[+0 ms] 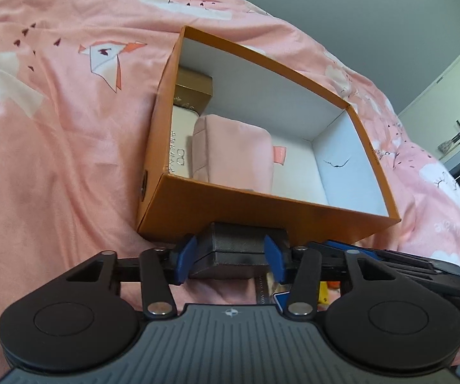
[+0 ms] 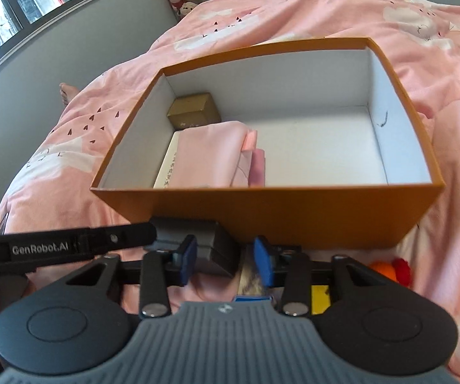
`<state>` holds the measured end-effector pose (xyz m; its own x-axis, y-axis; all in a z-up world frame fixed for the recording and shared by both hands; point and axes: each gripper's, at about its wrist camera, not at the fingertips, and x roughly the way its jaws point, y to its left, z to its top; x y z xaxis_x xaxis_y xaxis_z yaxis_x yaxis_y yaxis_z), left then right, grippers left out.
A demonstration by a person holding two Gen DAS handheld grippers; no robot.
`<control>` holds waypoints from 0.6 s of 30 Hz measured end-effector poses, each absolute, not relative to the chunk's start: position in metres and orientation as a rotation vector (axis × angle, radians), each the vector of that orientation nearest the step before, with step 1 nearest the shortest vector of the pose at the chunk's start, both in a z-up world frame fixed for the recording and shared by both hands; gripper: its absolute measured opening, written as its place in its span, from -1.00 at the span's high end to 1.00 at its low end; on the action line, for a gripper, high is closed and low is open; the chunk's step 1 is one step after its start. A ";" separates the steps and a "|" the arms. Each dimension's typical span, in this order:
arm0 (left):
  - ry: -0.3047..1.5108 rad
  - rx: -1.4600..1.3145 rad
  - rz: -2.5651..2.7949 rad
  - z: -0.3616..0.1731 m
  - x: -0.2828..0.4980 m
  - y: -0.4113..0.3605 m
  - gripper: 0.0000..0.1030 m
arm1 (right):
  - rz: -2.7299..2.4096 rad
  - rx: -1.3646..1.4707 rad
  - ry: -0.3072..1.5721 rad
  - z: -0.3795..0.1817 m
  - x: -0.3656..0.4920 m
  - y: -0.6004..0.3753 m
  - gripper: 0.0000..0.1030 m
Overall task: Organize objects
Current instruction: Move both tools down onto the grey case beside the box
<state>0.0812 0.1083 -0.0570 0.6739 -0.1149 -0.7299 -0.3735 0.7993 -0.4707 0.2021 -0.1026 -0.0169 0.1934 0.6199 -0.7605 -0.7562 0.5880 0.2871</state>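
Blue pads of the left gripper (image 1: 231,257) sit against the two sides of a small dark grey box (image 1: 241,249), so its fingers are clamped on that box, which is held just in front of the near wall of the orange box (image 1: 262,211). In the right wrist view the same dark grey box (image 2: 212,249) lies against the left blue pad of the right gripper (image 2: 226,260); the other pad stands clear of it with a gap showing blurred things underneath, so those fingers are apart and grip nothing. The left gripper's black arm, lettered GenRobot.AI, crosses in from the left edge of that view.

The orange box is open-topped with white inner walls and rests on a bed covered by a pink duvet (image 1: 54,160). Its near rim runs just beyond both sets of fingers. Inside, things crowd the left end: a gold box (image 2: 194,110) in the far left corner, a cream box (image 1: 182,134) along the left wall, and a folded pink pouch (image 2: 210,156) lying over it. The right part of the white floor is bare out to the right wall, which carries a small dark scribble (image 1: 337,164).

Around the box the duvet lies open on every side. Small orange, red and yellow things (image 2: 390,268) show beside the right gripper, too hidden to identify.
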 end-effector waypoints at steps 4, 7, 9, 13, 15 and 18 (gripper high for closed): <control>0.853 -0.661 0.150 -0.064 0.087 0.113 0.13 | 0.976 -0.150 1.001 -0.022 0.207 -0.092 0.42; 0.879 -0.666 0.146 -0.070 0.089 0.114 0.24 | 0.979 -0.155 1.015 -0.027 0.208 -0.087 0.57; 0.887 -0.680 0.138 -0.074 0.089 0.115 0.24 | 0.979 -0.154 1.026 -0.031 0.209 -0.085 0.57; 0.912 -0.675 0.135 -0.076 0.088 0.115 0.24 | 0.984 -0.150 1.042 -0.037 0.209 -0.083 0.60; 0.925 -0.673 0.130 -0.077 0.087 0.114 0.24 | 0.995 -0.152 1.049 -0.038 0.208 -0.084 0.66; 0.949 -0.670 0.119 -0.079 0.084 0.112 0.23 | 1.004 -0.154 1.068 -0.041 0.205 -0.088 0.69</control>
<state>0.0840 0.1124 -0.0793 0.5921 -0.1895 -0.7833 -0.3773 0.7937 -0.4772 0.2049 -0.0876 -0.0406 0.1069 0.6098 -0.7853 -0.7461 0.5713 0.3420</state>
